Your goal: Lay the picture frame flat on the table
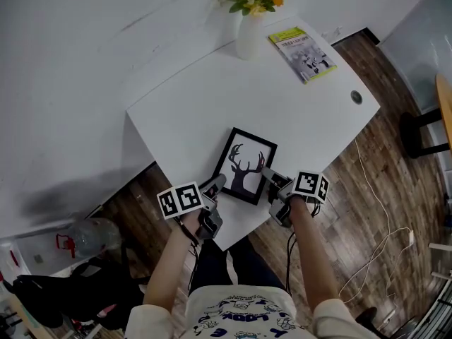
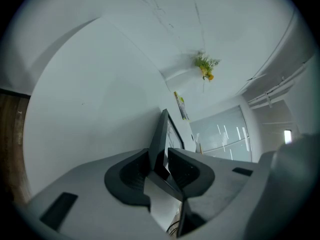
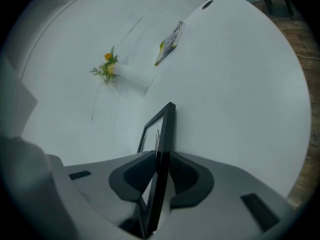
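A black picture frame (image 1: 246, 167) with a deer silhouette is held over the front part of the white table (image 1: 183, 111), leaning back with its picture side up. My left gripper (image 1: 217, 183) is shut on its near left corner and my right gripper (image 1: 268, 175) is shut on its near right edge. In the left gripper view the frame's edge (image 2: 163, 129) runs up from between the jaws of the left gripper (image 2: 160, 155). In the right gripper view the frame (image 3: 165, 126) stands edge-on, clamped in the right gripper (image 3: 162, 158). Whether its far edge touches the table I cannot tell.
A white vase of yellow flowers (image 1: 251, 21) and a booklet (image 1: 302, 54) sit at the table's far side, with a cable hole (image 1: 356, 97) near the right corner. On the wooden floor lie a white cable (image 1: 378, 214), a water bottle (image 1: 92, 236) and a dark bag (image 1: 67, 288).
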Demonstrator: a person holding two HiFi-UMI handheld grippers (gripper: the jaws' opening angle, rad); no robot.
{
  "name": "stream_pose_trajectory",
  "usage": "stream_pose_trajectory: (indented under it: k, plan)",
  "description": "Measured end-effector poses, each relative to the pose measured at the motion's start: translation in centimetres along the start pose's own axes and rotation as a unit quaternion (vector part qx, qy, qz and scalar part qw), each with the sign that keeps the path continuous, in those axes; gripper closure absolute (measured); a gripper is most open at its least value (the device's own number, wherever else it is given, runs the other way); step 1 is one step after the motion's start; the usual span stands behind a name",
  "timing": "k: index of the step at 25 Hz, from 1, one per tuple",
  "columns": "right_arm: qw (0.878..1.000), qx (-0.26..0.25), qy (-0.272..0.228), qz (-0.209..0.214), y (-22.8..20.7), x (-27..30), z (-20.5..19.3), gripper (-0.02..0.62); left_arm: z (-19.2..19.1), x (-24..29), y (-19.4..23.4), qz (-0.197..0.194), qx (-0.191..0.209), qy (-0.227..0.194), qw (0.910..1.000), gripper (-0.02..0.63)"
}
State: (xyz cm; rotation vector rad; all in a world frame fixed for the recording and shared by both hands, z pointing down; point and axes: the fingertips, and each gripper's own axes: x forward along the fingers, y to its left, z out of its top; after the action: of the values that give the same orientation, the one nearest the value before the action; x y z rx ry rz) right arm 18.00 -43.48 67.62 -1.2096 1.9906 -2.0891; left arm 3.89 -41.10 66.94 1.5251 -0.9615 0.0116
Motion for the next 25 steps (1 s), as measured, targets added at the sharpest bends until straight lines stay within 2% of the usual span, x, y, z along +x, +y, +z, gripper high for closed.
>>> stream_pose_trajectory:
  k: [7, 11, 14, 16, 18, 19, 22, 25]
  plan:
    - [0.999, 0.011, -0.008, -0.029, -0.8, 0.5, -0.1, 0.511, 0.0, 0.4, 0.7, 0.015, 0.005, 0.013, 0.9998, 0.494]
    - [0.998, -0.009, -0.018, -0.066, -1.2, 0.6, 0.0, 0.509, -0.2, 0.6, 1.2, 0.025, 0.001, 0.016, 0.9996, 0.481]
    - [0.994, -0.036, -0.017, -0.101, -1.5, 0.6, 0.0, 0.498, -0.3, 0.6, 1.3, 0.034, 0.017, 0.02, 0.9991, 0.476]
    - [0.992, -0.049, -0.014, -0.114, -1.2, 0.6, 0.1, 0.475, -0.4, 0.6, 1.3, 0.042, 0.034, 0.026, 0.9982, 0.471]
    - [0.991, -0.055, -0.012, -0.119, -0.8, 0.6, 0.1, 0.424, -0.4, 0.4, 1.2, 0.053, 0.05, 0.03, 0.9969, 0.462]
    - [0.991, -0.058, -0.013, -0.123, -0.7, 0.7, 0.1, 0.403, -0.4, 0.3, 1.1, 0.058, 0.057, 0.032, 0.9962, 0.444]
    - [0.987, -0.072, -0.017, -0.145, -0.7, 0.7, 0.0, 0.396, -0.3, -0.1, 1.0, 0.074, 0.074, 0.04, 0.9937, 0.361]
    - [0.982, -0.092, -0.017, -0.163, -0.7, 0.7, -0.5, 0.396, -0.3, -0.6, 1.4, 0.102, 0.098, 0.053, 0.9885, 0.329]
